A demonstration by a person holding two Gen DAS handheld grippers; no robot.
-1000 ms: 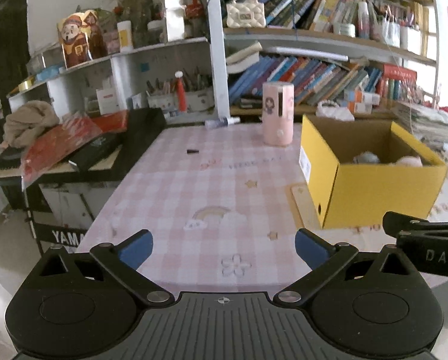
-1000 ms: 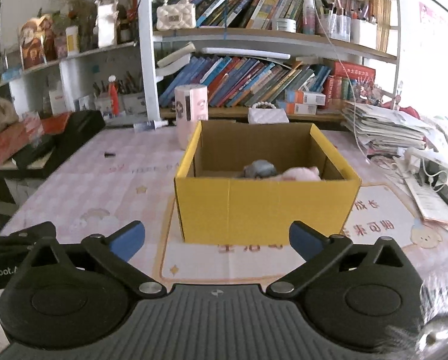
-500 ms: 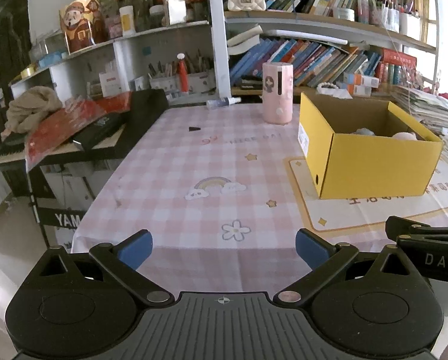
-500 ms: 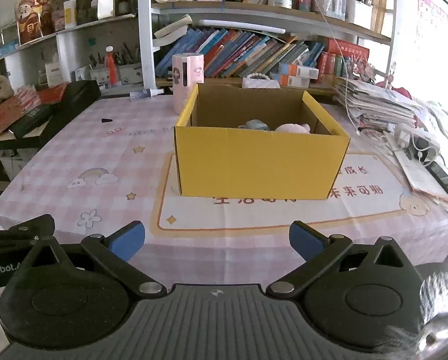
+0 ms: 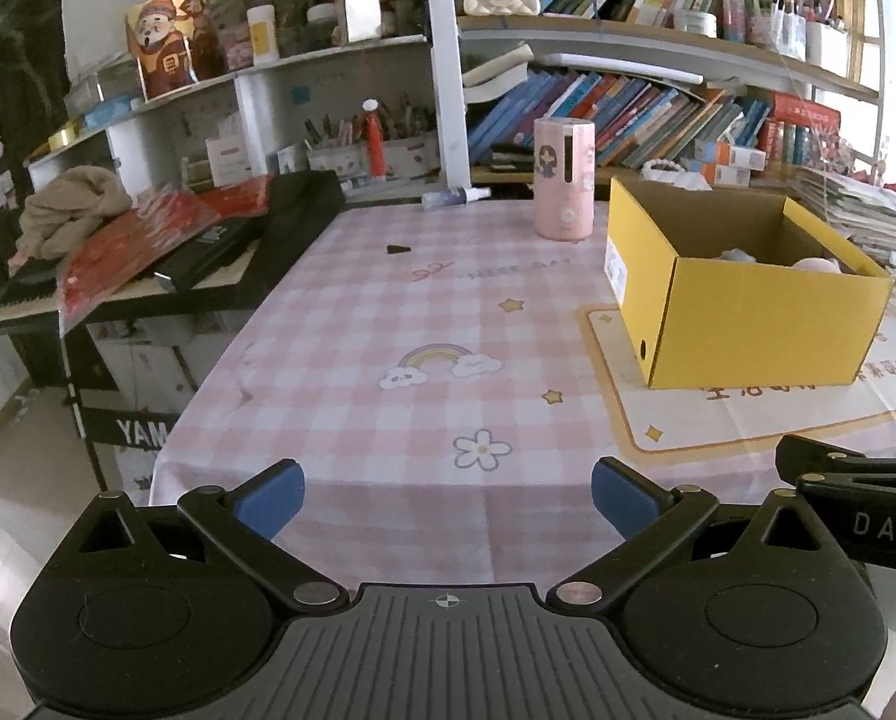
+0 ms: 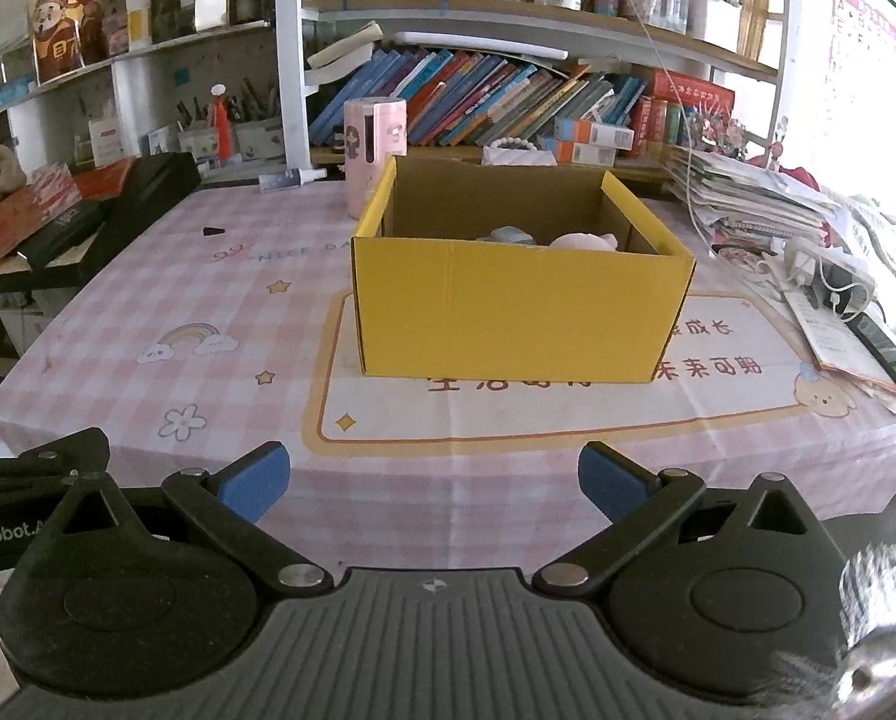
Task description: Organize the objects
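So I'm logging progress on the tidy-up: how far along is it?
Looks nearly done: a grey-blue item and a pink one already sit inside the yellow box. Both the left gripper and right gripper are open and hold nothing. Left on the tablecloth: a pink canister and a small black piece.

Yellow cardboard box [image 6: 520, 306], open-topped, upright, brown inside; white label on its short left wall in the left wrist view [image 5: 748, 312], small round hole low on that wall. It stands on the cream mat [image 6: 508, 408] with orange border and printed characters, toward the mat's back half. Inside the box, only tops showing above the front wall: grey-blue soft item [image 6: 508, 235] left of centre, pink soft item [image 6: 583, 240] just beside it to the right; whether they touch cannot be told. Both lie low against the box floor, shapes otherwise hidden
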